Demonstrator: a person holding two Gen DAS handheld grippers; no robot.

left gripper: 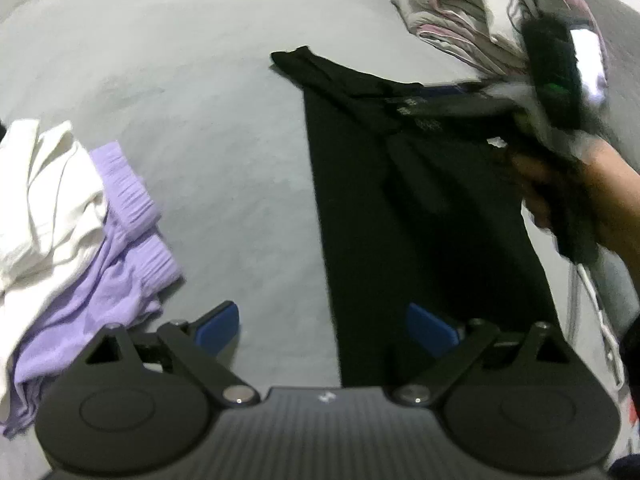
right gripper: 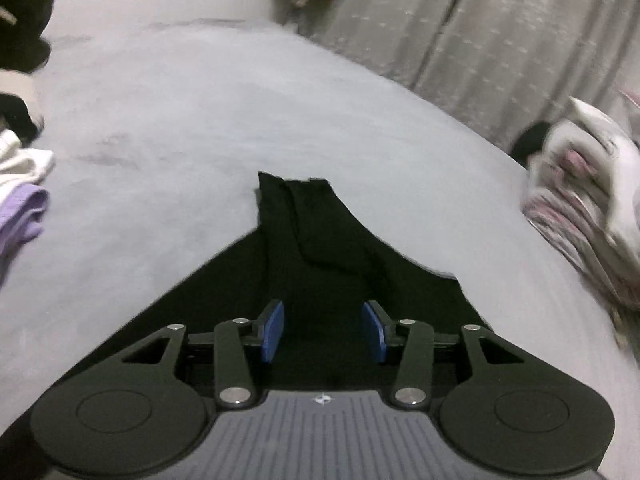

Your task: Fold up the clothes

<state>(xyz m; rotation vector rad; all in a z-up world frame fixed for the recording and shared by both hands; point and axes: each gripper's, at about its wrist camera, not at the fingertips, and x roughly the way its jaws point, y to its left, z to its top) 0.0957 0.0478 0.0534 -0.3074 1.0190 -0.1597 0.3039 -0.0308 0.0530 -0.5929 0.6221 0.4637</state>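
A black garment lies flat and long on the grey bed sheet, its narrow end toward the far side. My left gripper hangs open over the garment's near left edge, blue pads wide apart with nothing between them. In the left wrist view the right gripper's body is blurred above the garment's right side, held by a hand. In the right wrist view my right gripper is open just above the black garment, the pads parted and gripping nothing.
A white garment and a lilac one lie crumpled at the left. A pile of grey, white and pink clothes sits at the far right. Grey patterned fabric hangs behind the bed.
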